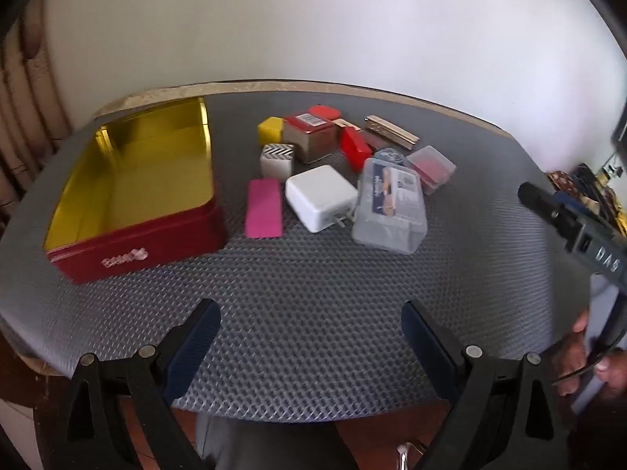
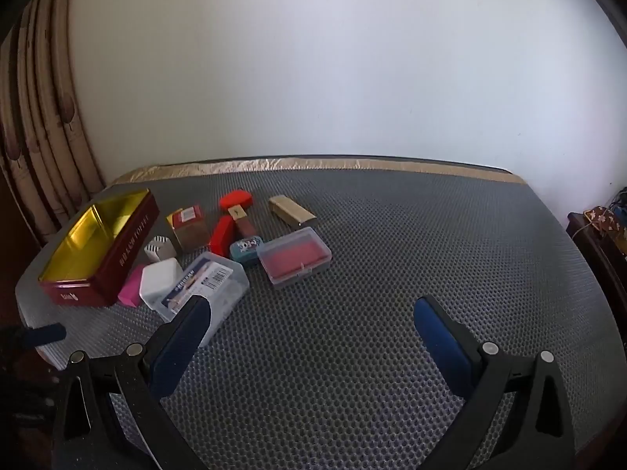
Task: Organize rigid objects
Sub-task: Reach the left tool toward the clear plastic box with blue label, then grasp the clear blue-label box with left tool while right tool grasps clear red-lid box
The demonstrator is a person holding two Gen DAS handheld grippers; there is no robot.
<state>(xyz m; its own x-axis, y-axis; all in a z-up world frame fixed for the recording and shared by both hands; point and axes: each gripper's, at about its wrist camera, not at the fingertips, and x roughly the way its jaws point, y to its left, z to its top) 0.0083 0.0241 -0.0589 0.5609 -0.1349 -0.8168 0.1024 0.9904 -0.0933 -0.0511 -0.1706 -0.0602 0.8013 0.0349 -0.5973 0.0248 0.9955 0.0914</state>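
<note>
**Left-wrist view: tin empty, sorting yet to start**

Left gripper [image 1: 311, 323] and right gripper [image 2: 311, 319] hover with fingers spread wide, holding nothing, above the grey dimpled mat [image 1: 313, 293]. Beyond, the clear plastic case [image 1: 390, 205], white power adapter [image 1: 321, 197] and pink flat block [image 1: 263, 208] lie loose beside the open red tin with gold interior [image 1: 133, 184], which holds nothing; all sorting appears to remain.

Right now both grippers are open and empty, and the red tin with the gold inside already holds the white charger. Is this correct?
Not quite: the red tin is empty. The left wrist view shows the white charger on the mat beside it. Left gripper and right gripper are open and empty.
</note>
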